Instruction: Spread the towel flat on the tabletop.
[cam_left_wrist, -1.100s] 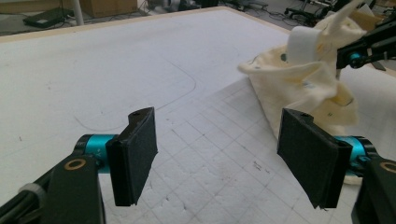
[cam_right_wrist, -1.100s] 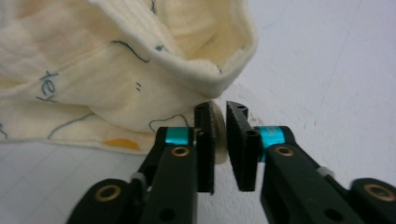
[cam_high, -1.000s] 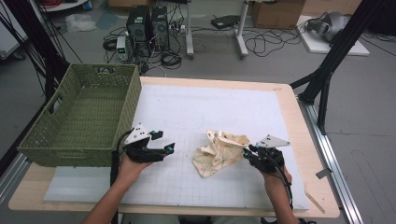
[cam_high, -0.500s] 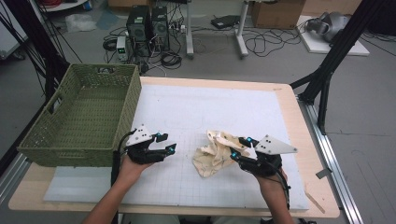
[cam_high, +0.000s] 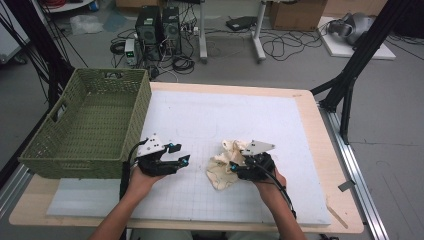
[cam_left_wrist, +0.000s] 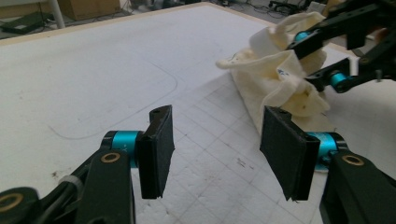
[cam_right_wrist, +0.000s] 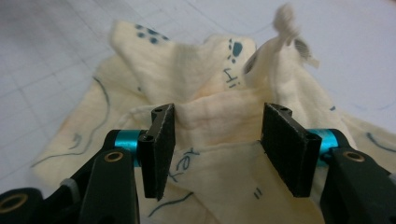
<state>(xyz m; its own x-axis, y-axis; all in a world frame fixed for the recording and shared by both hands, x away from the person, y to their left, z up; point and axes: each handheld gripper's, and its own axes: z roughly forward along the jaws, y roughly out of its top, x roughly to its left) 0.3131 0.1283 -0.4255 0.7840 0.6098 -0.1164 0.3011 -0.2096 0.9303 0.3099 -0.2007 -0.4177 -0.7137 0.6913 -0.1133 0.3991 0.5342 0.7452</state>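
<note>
1. The left gripper (cam_high: 176, 161) lay low over the white mat (cam_high: 200, 120), held in the person's left hand (cam_high: 142, 176), with its tips turned toward the cloth.
2. Its jaws stood about half open and had just been closing; in the left gripper view (cam_left_wrist: 215, 151) there was nothing between the pads, only the gridded mat.
3. The cream cloth (cam_high: 224, 167) was crumpled in a heap on the mat, ahead and to the right of the left gripper and apart from it.
4. In the left gripper view the cloth (cam_left_wrist: 280, 79) rose beyond the right pad, and the other gripper's jaws reached into its folds from the right.
5. The right gripper (cam_high: 235, 170) was at the right edge of the cloth, held in the person's right hand (cam_high: 270, 181).
6. Its jaws were also about half open and had just been opening. In the right gripper view (cam_right_wrist: 217, 149) a raised fold of the cloth (cam_right_wrist: 196, 98) stood between the pads, but the pads did not press it.
7. The cloth there showed blue paw prints and dark handwritten letters.
8. A green woven basket (cam_high: 60, 150) stood just to the left of the left gripper, at the left edge of the wooden table (cam_high: 320, 150), well apart from the cloth.
</note>
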